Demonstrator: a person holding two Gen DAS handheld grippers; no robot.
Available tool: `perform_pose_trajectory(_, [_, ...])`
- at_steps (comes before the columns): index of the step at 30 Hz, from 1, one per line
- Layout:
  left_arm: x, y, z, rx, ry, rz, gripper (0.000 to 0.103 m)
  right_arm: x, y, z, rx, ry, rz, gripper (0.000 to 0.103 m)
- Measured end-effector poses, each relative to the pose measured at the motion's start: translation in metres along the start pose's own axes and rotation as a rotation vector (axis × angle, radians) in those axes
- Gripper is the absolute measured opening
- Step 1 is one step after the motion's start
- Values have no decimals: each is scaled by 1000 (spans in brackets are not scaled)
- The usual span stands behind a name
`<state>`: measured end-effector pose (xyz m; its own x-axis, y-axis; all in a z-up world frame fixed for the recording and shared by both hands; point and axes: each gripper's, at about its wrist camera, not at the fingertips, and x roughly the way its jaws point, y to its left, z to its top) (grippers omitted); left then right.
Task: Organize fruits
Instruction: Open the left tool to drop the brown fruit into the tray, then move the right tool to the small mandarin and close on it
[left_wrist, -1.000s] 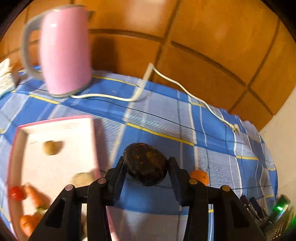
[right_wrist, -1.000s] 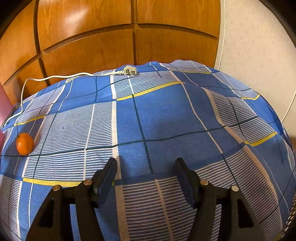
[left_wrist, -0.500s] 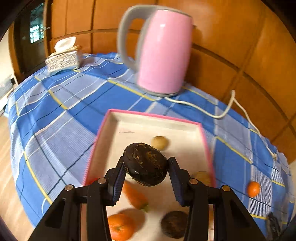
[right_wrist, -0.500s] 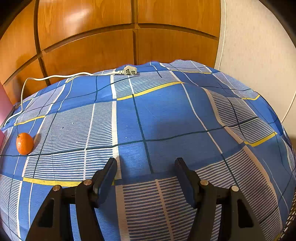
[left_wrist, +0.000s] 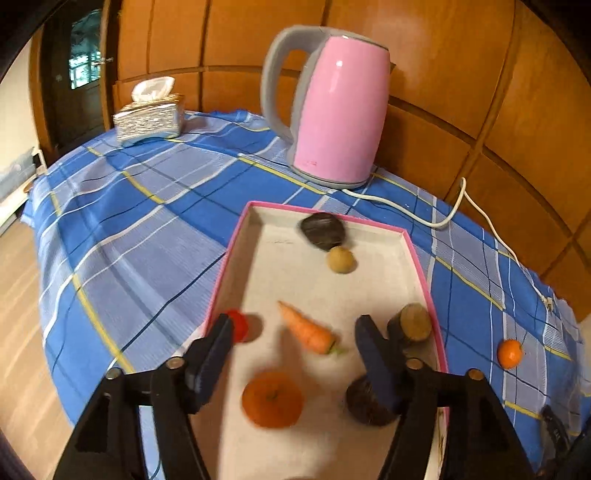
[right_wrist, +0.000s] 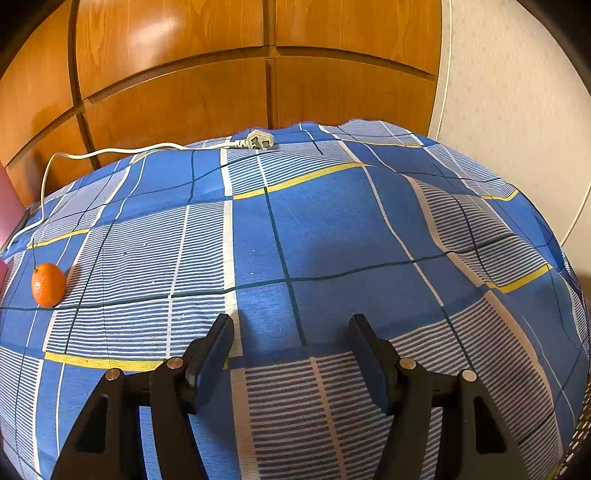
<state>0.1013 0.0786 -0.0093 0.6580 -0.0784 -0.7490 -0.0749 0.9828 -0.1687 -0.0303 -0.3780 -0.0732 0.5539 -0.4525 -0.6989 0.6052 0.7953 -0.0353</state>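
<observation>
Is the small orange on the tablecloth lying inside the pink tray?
No, the small orange lies on the blue tablecloth, outside the pink tray and apart from its right rim.

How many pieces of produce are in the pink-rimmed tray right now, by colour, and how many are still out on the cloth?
In the tray, left wrist view:
Orange: 2, the mandarin and carrot
Red: 1
Dark brown: 2
Tan or light brown: 2
On the cloth: 1 small orange fruit
Total: 8
</observation>
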Motion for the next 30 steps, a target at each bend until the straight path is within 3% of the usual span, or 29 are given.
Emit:
perform_pose_trajectory(15, [-39,22,-41,-12,-29,36,77,0,0,0,-6,3,-5,66])
perform_pose_trajectory(30, [-37,39,-60,-44,1,55,81,0,0,2,-9,22,-5,66])
